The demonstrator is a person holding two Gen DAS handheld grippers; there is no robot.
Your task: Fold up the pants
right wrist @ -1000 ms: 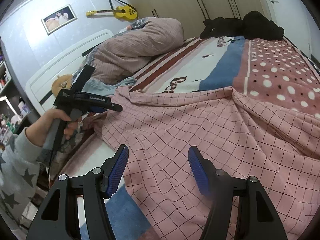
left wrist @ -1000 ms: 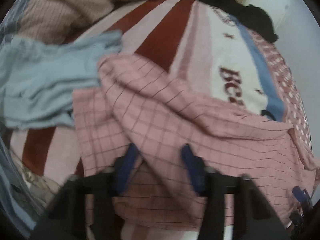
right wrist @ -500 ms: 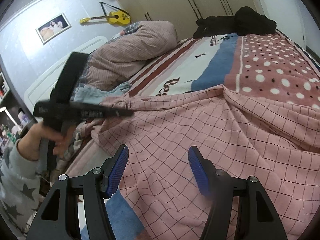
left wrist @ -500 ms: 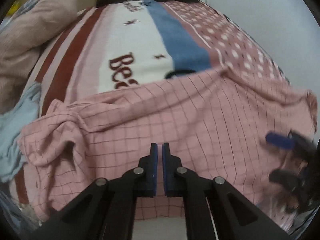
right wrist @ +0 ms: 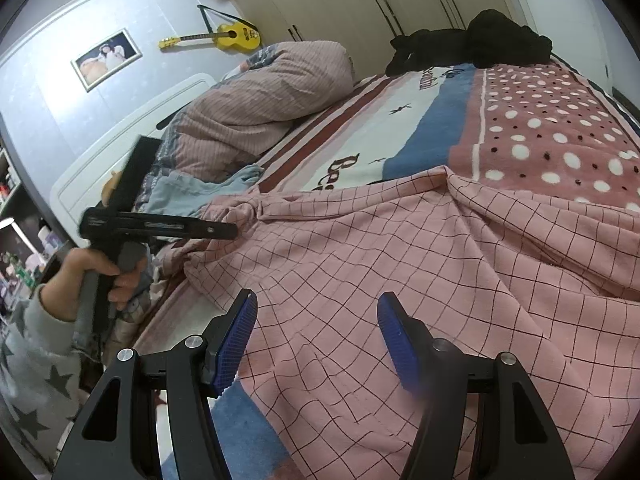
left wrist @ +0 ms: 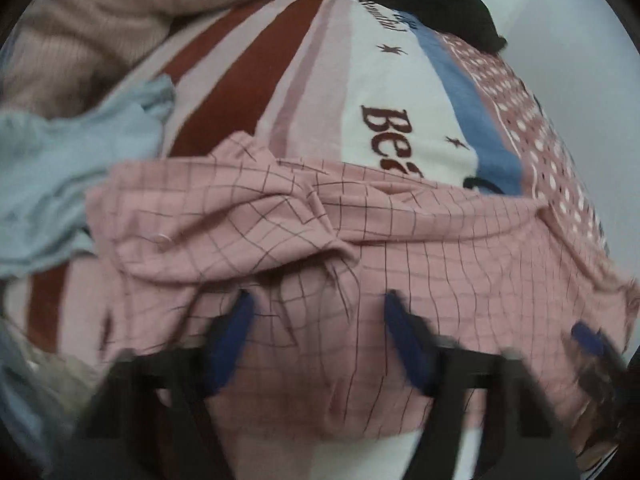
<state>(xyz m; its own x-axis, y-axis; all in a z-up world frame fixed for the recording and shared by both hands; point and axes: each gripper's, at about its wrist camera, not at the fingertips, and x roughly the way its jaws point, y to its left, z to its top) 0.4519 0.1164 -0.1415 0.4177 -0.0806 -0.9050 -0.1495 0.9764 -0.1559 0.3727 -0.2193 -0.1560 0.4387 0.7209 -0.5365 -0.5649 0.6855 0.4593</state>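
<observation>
The pink checked pants (left wrist: 360, 256) lie spread and wrinkled across the near part of the bed; they also fill the right wrist view (right wrist: 400, 264). My left gripper (left wrist: 316, 320) is open just above the crumpled left end of the pants, blurred. It shows in the right wrist view (right wrist: 224, 232) at the left, held over that bunched end. My right gripper (right wrist: 316, 320) is open and empty above the pants' near edge. It shows at the lower right of the left wrist view (left wrist: 588, 340), blurred.
The bed (right wrist: 400, 128) has a striped and dotted blanket. A light blue garment (left wrist: 52, 176) lies left of the pants. A pink duvet (right wrist: 264, 88) is bunched at the headboard, and black clothes (right wrist: 472, 44) lie at the far end. A guitar (right wrist: 232, 36) hangs on the wall.
My left gripper was shut half a second ago and is now open, swung back toward the bunched left end of the pants. My right gripper has stayed open in place.
</observation>
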